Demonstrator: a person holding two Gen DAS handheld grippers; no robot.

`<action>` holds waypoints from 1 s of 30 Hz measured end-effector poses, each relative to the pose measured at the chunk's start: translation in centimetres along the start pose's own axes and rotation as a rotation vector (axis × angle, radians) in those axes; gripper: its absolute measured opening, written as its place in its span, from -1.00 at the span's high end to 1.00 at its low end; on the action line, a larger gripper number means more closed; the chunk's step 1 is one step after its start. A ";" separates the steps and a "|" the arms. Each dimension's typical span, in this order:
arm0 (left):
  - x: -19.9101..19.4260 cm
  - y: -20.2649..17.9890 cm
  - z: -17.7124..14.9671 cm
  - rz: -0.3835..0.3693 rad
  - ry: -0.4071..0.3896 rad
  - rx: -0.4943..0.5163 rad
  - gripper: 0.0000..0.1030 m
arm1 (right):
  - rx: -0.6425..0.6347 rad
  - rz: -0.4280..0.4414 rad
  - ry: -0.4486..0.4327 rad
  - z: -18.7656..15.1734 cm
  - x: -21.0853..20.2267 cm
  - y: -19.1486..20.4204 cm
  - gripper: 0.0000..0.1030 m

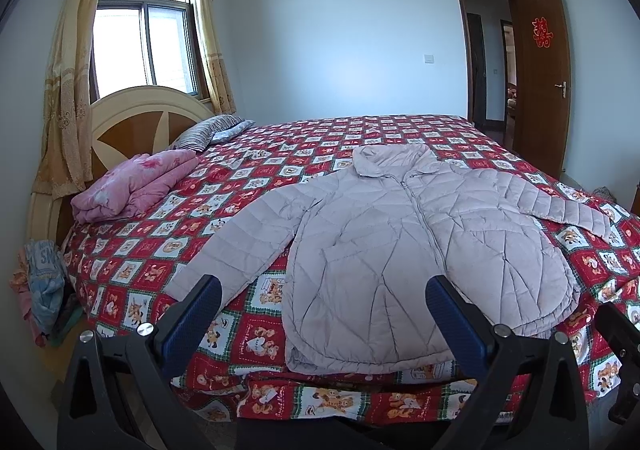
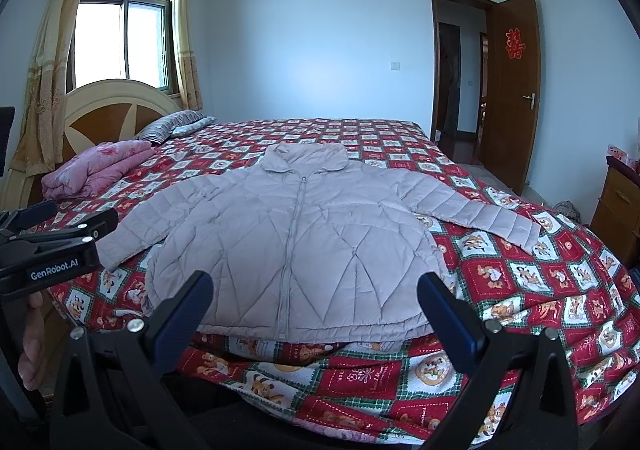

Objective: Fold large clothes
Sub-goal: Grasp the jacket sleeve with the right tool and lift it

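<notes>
Lying flat: jacket (image 1: 404, 246) is resting zipped, front up, sleeves spread, on the bed (image 1: 132, 270), hem at the near edge
Left gripper (image 1: 324, 314): hovering before the hem, fingers spread wide, gripping nothing
Right gripper (image 2: 316, 310): hovering likewise, fingers apart, empty
Blanket (image 1: 132, 186): sitting folded near the headboard (image 1: 132, 122)

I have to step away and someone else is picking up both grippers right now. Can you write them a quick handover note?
Left gripper: open, holding nothing, short of the bed's near edge.
Right gripper: open, holding nothing, same position.
Jacket: lies flat, front up and zipped, on the bedspread, both sleeves spread out, hem at the near edge.
Done: jacket laid out.
Left: all folds, sleeves inward first, probably.
</notes>
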State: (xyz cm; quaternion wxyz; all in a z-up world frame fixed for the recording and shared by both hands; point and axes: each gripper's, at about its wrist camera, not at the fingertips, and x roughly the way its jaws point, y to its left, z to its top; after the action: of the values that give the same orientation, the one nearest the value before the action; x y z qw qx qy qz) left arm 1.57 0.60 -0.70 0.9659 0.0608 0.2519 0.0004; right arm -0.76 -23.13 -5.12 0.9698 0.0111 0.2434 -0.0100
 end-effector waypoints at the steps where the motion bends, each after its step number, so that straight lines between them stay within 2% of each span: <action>1: 0.0 -0.1 -0.1 0.000 0.001 0.000 -0.98 | 0.000 0.000 0.000 0.0 0.0 0.0 -1.00; 8: 0.8 -0.4 -0.1 0.004 -0.001 0.020 -0.98 | 0.008 0.018 0.001 0.0 0.5 -0.2 -1.00; 13: 4.3 0.0 0.4 0.057 -0.019 0.054 -0.98 | 0.085 0.027 0.045 0.5 4.3 -3.6 -1.00; 16: 7.1 0.4 1.1 0.091 -0.036 0.068 -0.98 | 0.125 -0.029 0.072 0.7 7.4 -6.5 -1.00; 20: 10.7 0.9 2.8 0.158 -0.096 0.055 -0.98 | 0.253 -0.098 0.125 0.8 10.9 -12.3 -1.00; 24: 14.2 0.9 4.2 0.130 -0.120 0.028 -0.98 | 0.356 -0.190 0.167 1.0 13.1 -18.2 -1.00; 27: 17.8 0.6 5.4 0.079 -0.084 0.003 -0.98 | 0.419 -0.281 0.192 1.4 14.8 -23.0 -0.99; 30: 22.0 -0.2 6.4 0.098 -0.043 0.002 -0.98 | 0.488 -0.355 0.217 1.6 16.4 -27.5 -0.87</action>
State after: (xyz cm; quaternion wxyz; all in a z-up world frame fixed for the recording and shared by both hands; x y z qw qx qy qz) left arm 23.93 0.33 -5.90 0.9699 0.0739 0.2276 0.0462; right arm 13.75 -50.90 -11.91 0.8901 0.2016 0.3338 -0.2359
